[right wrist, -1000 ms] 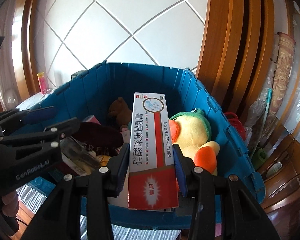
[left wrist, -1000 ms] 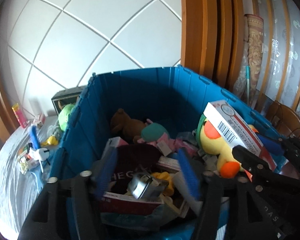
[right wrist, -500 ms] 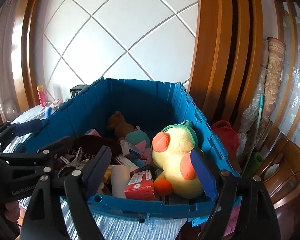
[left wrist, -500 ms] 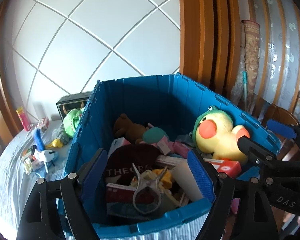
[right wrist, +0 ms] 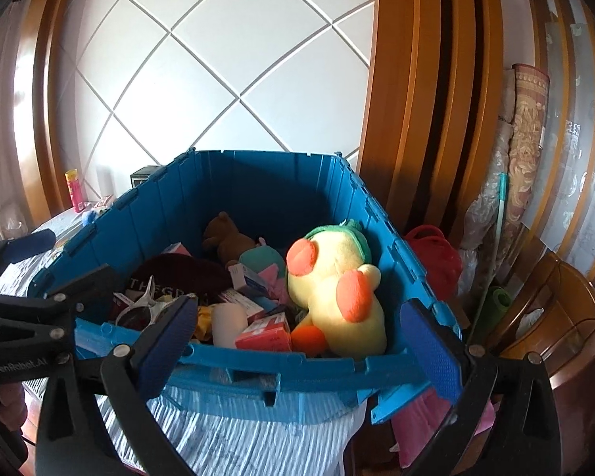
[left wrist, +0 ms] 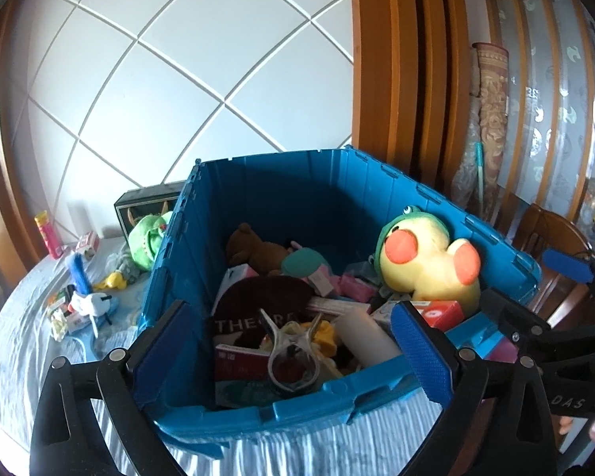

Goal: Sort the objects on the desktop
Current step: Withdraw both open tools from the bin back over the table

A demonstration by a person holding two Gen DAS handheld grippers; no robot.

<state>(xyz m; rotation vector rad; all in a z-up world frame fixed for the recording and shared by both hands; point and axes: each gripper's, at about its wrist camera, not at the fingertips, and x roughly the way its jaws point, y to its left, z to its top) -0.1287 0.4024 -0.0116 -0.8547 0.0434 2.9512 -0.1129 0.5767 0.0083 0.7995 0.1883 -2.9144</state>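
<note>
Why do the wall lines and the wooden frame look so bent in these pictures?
Fisheye lenses: in both wrist views the straight wall grooves and the wooden frame bow toward the edges, and the corners go black. Left wrist view: the blue bin has a shadowed far wall. Right wrist view: the yellow plush duck looks sharp.

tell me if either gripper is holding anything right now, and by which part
Nothing is held. The left gripper and the right gripper are both open and empty, in front of the blue bin.
</note>
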